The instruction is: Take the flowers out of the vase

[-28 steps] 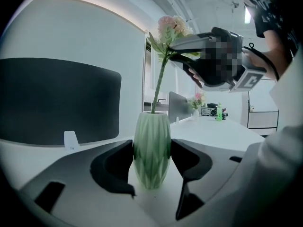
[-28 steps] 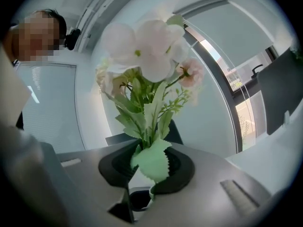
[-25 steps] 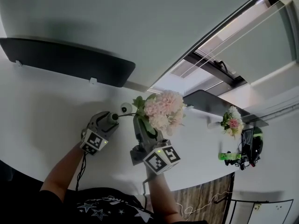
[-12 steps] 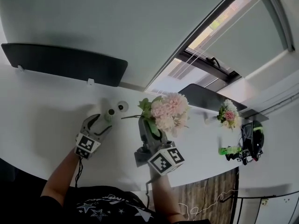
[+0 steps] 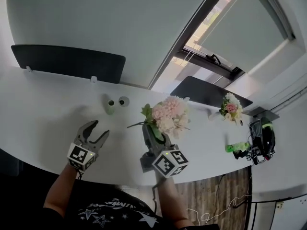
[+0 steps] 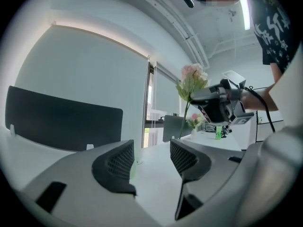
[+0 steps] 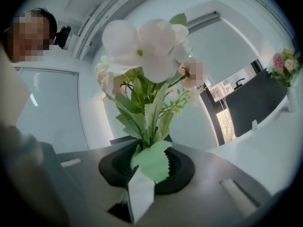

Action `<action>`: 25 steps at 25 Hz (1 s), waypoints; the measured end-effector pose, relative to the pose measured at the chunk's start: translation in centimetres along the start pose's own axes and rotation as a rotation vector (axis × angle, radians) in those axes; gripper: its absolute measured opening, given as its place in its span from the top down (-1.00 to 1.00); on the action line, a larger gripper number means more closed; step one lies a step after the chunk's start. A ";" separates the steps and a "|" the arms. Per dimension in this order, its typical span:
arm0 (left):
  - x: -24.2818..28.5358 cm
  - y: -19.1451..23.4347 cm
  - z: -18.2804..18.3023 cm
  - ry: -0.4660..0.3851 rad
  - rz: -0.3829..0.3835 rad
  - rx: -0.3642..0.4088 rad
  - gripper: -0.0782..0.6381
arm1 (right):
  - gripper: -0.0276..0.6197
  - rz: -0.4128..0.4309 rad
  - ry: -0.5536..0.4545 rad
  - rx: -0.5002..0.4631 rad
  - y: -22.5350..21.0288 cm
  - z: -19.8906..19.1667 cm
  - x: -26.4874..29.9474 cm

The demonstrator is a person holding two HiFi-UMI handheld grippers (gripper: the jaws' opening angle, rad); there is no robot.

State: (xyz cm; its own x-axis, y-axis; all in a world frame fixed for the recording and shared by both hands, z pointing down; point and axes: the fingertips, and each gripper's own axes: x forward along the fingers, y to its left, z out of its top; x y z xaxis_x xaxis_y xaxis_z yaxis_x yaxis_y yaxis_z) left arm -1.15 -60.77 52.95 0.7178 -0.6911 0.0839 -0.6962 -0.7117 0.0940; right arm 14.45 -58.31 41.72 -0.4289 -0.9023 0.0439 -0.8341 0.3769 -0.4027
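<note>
Right gripper (image 5: pixel 153 134) is clenched on the stems of the flowers (image 5: pixel 170 114). Its own view shows both pads pressed on the green stalks, with a toothed leaf folded over the front of the jaws. The pink and cream blooms stand up and away from the jaws, lifted clear of the white table (image 5: pixel 43 109) and tilted a little toward the window side.

To its left, the left gripper (image 5: pixel 99 130) is released. Its jaws have just been closing a little, yet they stand well apart with only bare tabletop between the pads. It points level across the table. The vase (image 5: pixel 110 107), small and pale green, stands ahead of this gripper's tips and apart from them, with no stems in it. A small round pot (image 5: pixel 123 101) sits just beside the vase, on the side nearer the right gripper.

Well off to the right gripper's right, a second bunch of flowers (image 5: pixel 230 107) stands near the far edge of the table. A dark panel (image 5: pixel 67 63) rises along that edge beyond the left gripper.
</note>
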 end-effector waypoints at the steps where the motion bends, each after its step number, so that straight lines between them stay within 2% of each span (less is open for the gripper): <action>1: -0.6 -0.9 0.6 -0.007 0.007 0.002 0.14 | 0.71 0.001 0.005 0.004 0.0 -0.3 -0.8; 6: -2.2 -4.7 2.3 -0.031 0.061 0.037 0.40 | 0.71 0.009 0.023 0.013 -0.1 -1.9 -4.4; 14: -5.5 -11.0 2.6 0.006 0.141 0.012 0.69 | 0.71 0.052 0.060 -0.010 0.5 -3.9 -10.6; 20: -8.2 -16.0 3.2 -0.030 0.181 0.000 0.73 | 0.71 0.105 0.111 -0.065 1.4 -6.4 -14.4; 25: -9.8 -18.6 4.4 -0.043 0.193 0.017 0.75 | 0.71 0.141 0.143 -0.062 2.2 -7.9 -15.8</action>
State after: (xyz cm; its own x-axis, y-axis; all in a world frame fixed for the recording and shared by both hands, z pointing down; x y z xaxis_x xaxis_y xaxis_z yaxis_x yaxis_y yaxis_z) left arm 4.75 -41.35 46.07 0.5700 -0.8197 0.0565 -0.8214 -0.5667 0.0638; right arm 16.64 -41.55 47.36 -0.5845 -0.8022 0.1222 -0.7800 0.5139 -0.3572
